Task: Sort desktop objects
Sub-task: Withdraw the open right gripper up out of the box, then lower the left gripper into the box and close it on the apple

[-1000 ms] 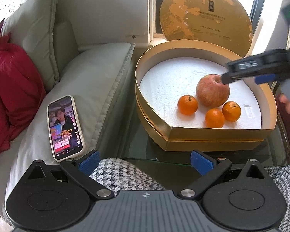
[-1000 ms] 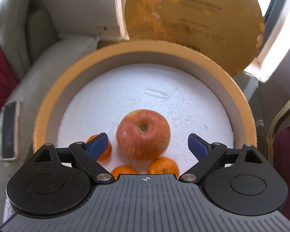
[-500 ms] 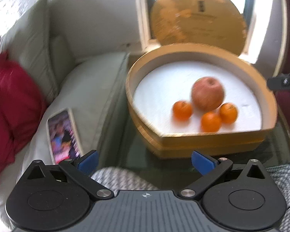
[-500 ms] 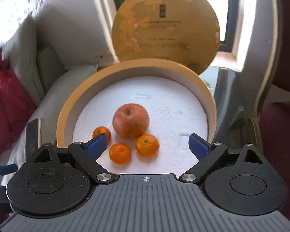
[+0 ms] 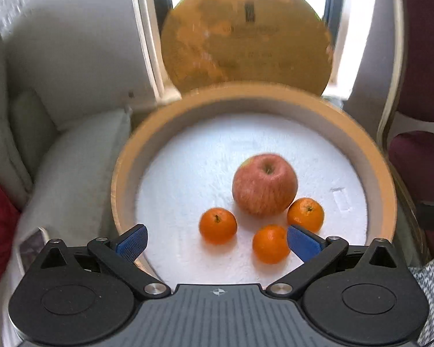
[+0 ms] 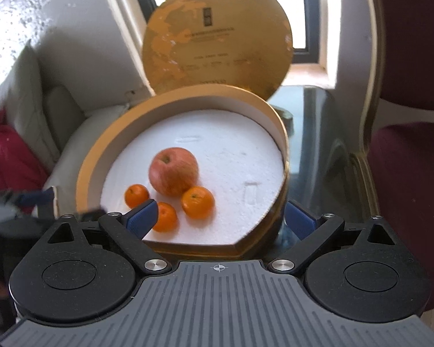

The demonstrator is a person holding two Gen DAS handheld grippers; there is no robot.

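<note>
One blurred, unreadable label on lid (image 6: 217, 43)

I see a pale cushioned sofa (image 5: 72, 167) at left, a red cushion (image 6: 8, 156) on it, and part of a phone (image 5: 29, 248) lying on its seat. A dark red chair (image 6: 405, 150) stands at right. A window (image 6: 301, 8) sits behind, bright.

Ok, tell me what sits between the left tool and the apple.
In the left wrist view, two mandarins lie between the open left tool and the apple: one left of centre, one beside the right pad. Otherwise bare white foam.
</note>
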